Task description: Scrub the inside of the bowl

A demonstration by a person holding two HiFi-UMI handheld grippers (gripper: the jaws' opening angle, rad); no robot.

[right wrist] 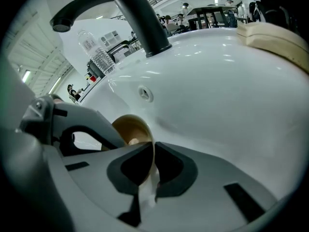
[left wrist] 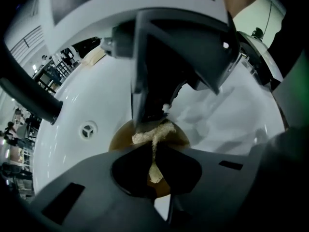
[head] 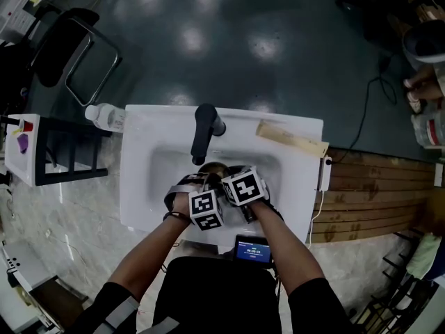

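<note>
Directly below the black faucet [head: 204, 134], in the basin of the white sink [head: 139, 186], sits the brown bowl [head: 213, 167], and both grippers reach down to it side by side. The left gripper [left wrist: 153, 164] has its jaws pressed together on a beige scrub pad [left wrist: 155, 132]. A thin strip of the pad runs up between the two dark pads, and its wider, rough end spreads out past the tips against the inside of the bowl. The right gripper [right wrist: 151, 164] has its jaws nearly together, pinching the rim of the bowl, whose thin wall passes edge-on between the pads. The bowl appears tipped up on its side, its open face turned toward the left gripper. Seen from the left gripper, the right gripper stands just beyond the pad, with its tips down at the bowl's rim. A small round overflow hole [right wrist: 143, 93] sits in the basin wall under the faucet, near the bowl but apart from it. Left of the faucet, at the sink's rear corner, stands a clear plastic bottle [head: 106, 117]. Right of the faucet, a pale beige block [head: 292, 139] lies along the rear ledge. Across the basin from the faucet, nearest the person, a small lit screen [head: 253, 250] shows between the two forearms.
</note>
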